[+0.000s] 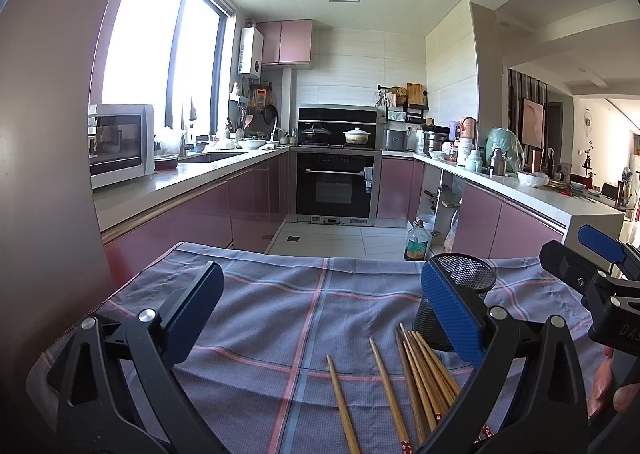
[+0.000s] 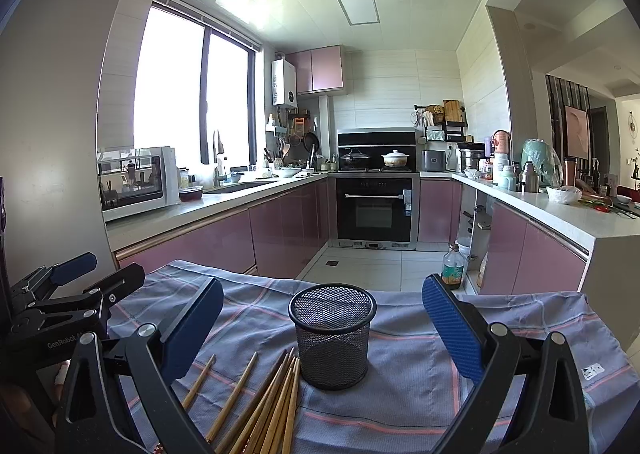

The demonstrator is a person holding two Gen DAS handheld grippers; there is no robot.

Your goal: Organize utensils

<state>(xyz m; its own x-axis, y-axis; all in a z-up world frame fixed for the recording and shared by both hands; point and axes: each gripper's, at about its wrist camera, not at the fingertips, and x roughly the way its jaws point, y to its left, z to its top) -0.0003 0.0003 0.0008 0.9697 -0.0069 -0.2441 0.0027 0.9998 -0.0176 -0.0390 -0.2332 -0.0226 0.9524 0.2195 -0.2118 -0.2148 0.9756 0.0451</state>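
Showing the start of a chopstick-sorting task, both wrist views look across a plaid cloth (image 2: 420, 394) toward a kitchen. At far left the left gripper (image 1: 320, 314) hangs above the cloth with its jaws spread wide and nothing between them. Just right of it lie the chopsticks (image 2: 260, 402): two single sticks set a little apart from each other, then a tight bundle whose tips nearly touch the base of the mesh cup (image 2: 332, 338). Further right the cup stands upright, mouth open, apparently empty. The right gripper (image 2: 322, 328) frames the cup in its own view, jaws likewise released and holding nothing; its black frame shows at the right edge of the left wrist view.

The chopsticks lie flat. Their long axes run from the near edge of the cloth away toward the cup, fanning slightly, with the plain tapered tips pointing away and the red-patterned ends, visible in the left wrist view, nearest the cameras.

The step in hand is judged to be the first pick. It is best done by closing across one stick's width near mid-length, jaws square to the long axis, so that the stick stays balanced. An isolated stick is the easier start, since the bundle may scatter. Tipping the stick upright over the cup's mouth before release should keep the light cup from toppling.
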